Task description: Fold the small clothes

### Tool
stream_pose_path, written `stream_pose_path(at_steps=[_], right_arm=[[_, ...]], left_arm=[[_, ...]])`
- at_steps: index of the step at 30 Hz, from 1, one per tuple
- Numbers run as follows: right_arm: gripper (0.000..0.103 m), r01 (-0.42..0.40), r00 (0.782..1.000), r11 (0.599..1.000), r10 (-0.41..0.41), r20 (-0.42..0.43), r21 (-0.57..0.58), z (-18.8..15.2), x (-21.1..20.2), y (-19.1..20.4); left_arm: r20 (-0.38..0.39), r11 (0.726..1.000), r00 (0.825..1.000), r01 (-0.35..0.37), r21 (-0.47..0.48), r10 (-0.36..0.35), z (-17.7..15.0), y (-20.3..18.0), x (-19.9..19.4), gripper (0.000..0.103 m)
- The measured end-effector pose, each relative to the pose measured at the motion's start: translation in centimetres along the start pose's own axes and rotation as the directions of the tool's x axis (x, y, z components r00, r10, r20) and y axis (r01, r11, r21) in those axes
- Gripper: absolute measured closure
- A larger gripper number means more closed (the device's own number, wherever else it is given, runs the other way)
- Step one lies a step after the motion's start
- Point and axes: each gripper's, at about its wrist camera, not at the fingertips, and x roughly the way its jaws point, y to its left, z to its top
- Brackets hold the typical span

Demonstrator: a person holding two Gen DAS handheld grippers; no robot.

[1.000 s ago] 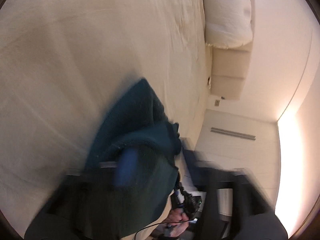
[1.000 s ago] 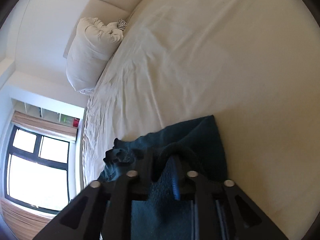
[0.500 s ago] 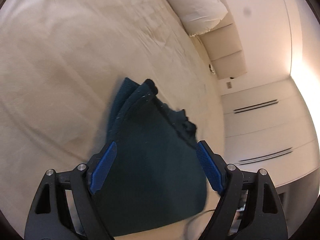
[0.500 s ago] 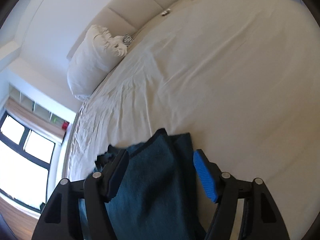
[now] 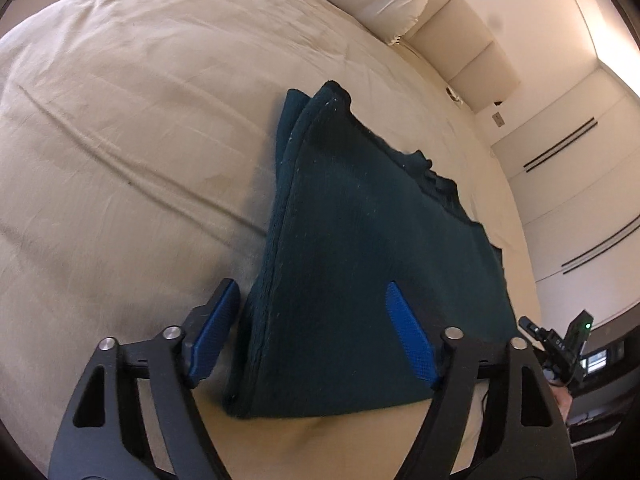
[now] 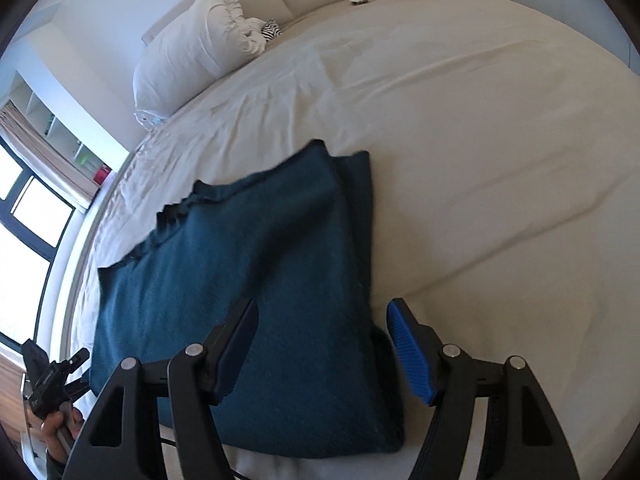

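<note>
A dark teal knitted garment [image 5: 360, 240] lies folded flat on the cream bed sheet [image 5: 120, 140], its layered fold edge on the side away from me. My left gripper [image 5: 312, 296] hovers over its near left corner. The jaws are closing, the blue pads [image 5: 408, 336] touch nothing, and the cloth lies on the bed below them. In the right wrist view the same garment [image 6: 248, 260] lies under my right gripper [image 6: 322, 312], which hangs over its near right edge. Those jaws are also closing, with no cloth pinched between them.
A white pillow [image 6: 192, 48] and a padded headboard [image 5: 468, 56] stand at the far end of the bed. A small striped item [image 6: 272, 30] lies by the pillow. A window [image 6: 28, 216] and shelves are on one side, wardrobe doors [image 5: 580, 200] on the other. A hand [image 6: 56, 428] shows low left.
Both grippers have let go of the teal garment, opened and drawn back and upward. The garment, bunched in the jaws a second ago, now lies flat and folded on the sheet.
</note>
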Motion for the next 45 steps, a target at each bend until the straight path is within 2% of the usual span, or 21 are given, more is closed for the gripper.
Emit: stream_pose_path(at_steps=[1,3,4,6,8,9,10,12,14,18,29,38,42,45], right_arm=[[0.038,-0.004,1.0,1.0,0.004,-0.006,0.001,-0.2,0.0,-0.2],[0.049,-0.001,1.0,1.0,0.0,-0.019,-0.01,-0.8,0.0,-0.3],[0.051,0.006,1.0,1.0,-0.007,-0.023,-0.023,-1.0,0.0,-0.3],[0.057,0.012,0.999,0.999,-0.013,-0.035,-0.033,-1.3,0.2,-0.2],[0.059,0.015,0.999,0.999,-0.016,-0.039,-0.038,-1.6,0.4,-0.2],[0.064,0.014,0.999,0.999,-0.016,-0.04,-0.04,-1.6,0.4,-0.2],[0.068,0.016,0.999,0.999,-0.018,-0.044,-0.047,-1.7,0.4,-0.2],[0.088,0.032,0.998,0.997,-0.035,-0.049,-0.07,-1.8,0.5,0.0],[0.092,0.035,0.998,0.996,-0.04,-0.054,-0.088,-1.9,0.6,0.1],[0.094,0.033,0.998,0.995,-0.037,-0.044,-0.091,-2.1,0.5,0.1],[0.096,-0.031,0.998,0.999,0.032,-0.045,0.027,-2.5,0.3,-2.0],[0.096,-0.05,0.998,0.996,0.054,-0.041,0.079,-2.9,0.2,-3.4],[0.096,-0.062,0.996,0.995,0.067,-0.058,0.083,-3.1,1.0,-3.8],[0.095,-0.063,0.996,0.995,0.068,-0.056,0.08,-3.2,1.0,-3.8]], left_arm=[[0.004,1.0,1.0,-0.002,0.005,0.002,-0.3,-0.1,-0.2,0.037],[0.006,1.0,1.0,-0.007,0.018,0.007,-0.5,-0.3,-0.2,0.044],[0.006,0.999,1.0,-0.017,0.027,0.017,-0.7,-0.3,-0.1,0.045],[0.002,0.999,1.0,-0.027,0.035,0.027,-0.8,-0.4,0.0,0.055],[0.001,0.999,1.0,-0.028,0.039,0.028,-0.8,-0.3,0.1,0.062],[0.0,0.999,0.999,-0.032,0.04,0.032,-0.9,-0.2,0.1,0.069],[0.0,0.998,0.999,-0.04,0.042,0.04,-0.8,-0.2,0.2,0.07],[0.007,0.998,0.999,-0.044,0.039,0.043,-0.9,0.1,0.0,0.075],[0.012,0.998,0.999,-0.051,0.044,0.05,-0.8,0.0,0.0,0.077],[0.025,0.994,0.997,-0.075,0.074,0.074,-1.0,-0.5,-0.1,0.081],[0.001,0.993,0.997,-0.08,0.089,0.08,-1.2,-0.4,0.2,0.091],[-0.002,0.993,0.997,-0.072,0.088,0.073,-1.5,-0.2,0.3,0.092],[-0.004,0.995,0.997,-0.074,0.067,0.074,-1.3,0.3,1.0,0.088],[-0.011,0.999,0.999,-0.041,0.037,0.041,-1.1,0.8,1.0,0.088]])
